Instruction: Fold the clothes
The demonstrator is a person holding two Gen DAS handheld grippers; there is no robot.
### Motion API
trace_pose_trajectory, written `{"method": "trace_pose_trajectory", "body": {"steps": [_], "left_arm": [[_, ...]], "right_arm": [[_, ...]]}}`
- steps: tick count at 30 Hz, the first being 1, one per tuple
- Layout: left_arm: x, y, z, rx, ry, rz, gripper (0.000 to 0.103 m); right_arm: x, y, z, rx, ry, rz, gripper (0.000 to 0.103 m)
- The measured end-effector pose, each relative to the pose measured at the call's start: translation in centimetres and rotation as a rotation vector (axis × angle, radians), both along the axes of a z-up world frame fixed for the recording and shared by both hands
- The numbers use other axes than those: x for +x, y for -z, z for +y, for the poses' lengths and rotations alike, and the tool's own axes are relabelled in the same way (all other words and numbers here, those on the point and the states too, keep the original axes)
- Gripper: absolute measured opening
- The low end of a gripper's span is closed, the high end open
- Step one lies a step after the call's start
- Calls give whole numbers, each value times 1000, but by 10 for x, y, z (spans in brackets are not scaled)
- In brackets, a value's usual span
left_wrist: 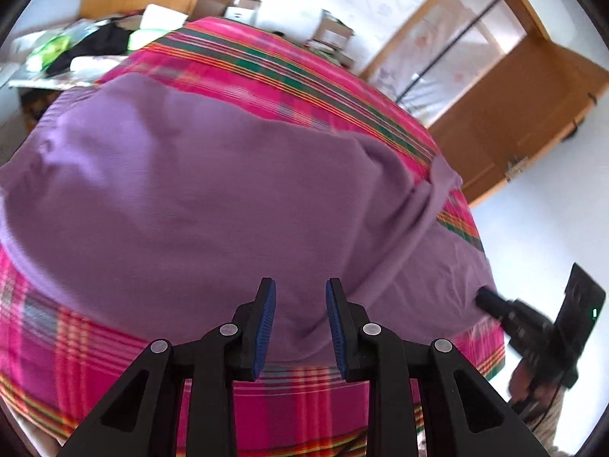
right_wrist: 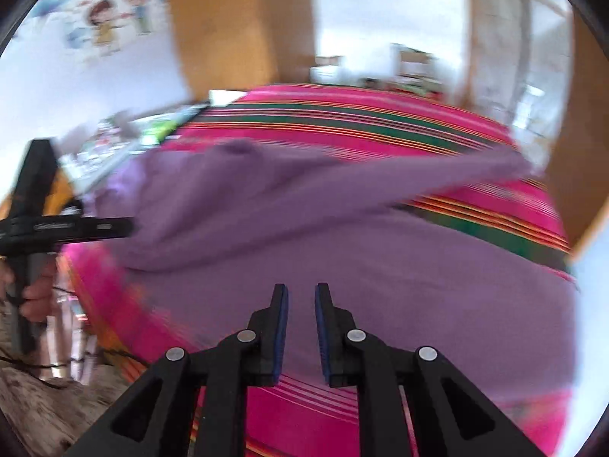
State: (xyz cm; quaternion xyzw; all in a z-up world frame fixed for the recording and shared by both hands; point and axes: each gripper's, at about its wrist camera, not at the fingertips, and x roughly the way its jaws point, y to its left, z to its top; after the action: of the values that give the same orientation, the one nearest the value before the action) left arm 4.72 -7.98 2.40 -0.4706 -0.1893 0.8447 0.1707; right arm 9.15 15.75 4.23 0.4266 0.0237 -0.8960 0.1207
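Purple shirt (left_wrist: 198, 198) is lying spread on a pink striped bed (left_wrist: 57, 361), filling most of the left wrist view. Left claw (left_wrist: 300, 285) is hovering over the shirt's near hem w/ jaws apart, nothing between them. Right claw (left_wrist: 485, 297) is showing at the far right edge, tip at the shirt's edge; grip there can't be told. Clutter (left_wrist: 76, 49) is sitting beyond the bed.

Right wrist view, blurred: right claw (right_wrist: 301, 289) is hanging over the shirt (right_wrist: 380, 285), jaws slightly apart & empty. A hand (right_wrist: 34, 297) is gripping the left claw's handle at left.
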Motion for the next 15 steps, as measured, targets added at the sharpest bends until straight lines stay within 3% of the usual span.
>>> {"method": "trace_pose_trajectory", "body": {"steps": [7,12,15], "left_arm": [[-1,2,12,-49,38,21,28],[-3,8,21,-54,67,19,32],[0,7,25,-83,78,35,32]], "right_arm": [[34,-38,95,231,221,13,15],[22,-48,125,84,276,41,17],[-3,-25,106,33,221,11,18]]}}
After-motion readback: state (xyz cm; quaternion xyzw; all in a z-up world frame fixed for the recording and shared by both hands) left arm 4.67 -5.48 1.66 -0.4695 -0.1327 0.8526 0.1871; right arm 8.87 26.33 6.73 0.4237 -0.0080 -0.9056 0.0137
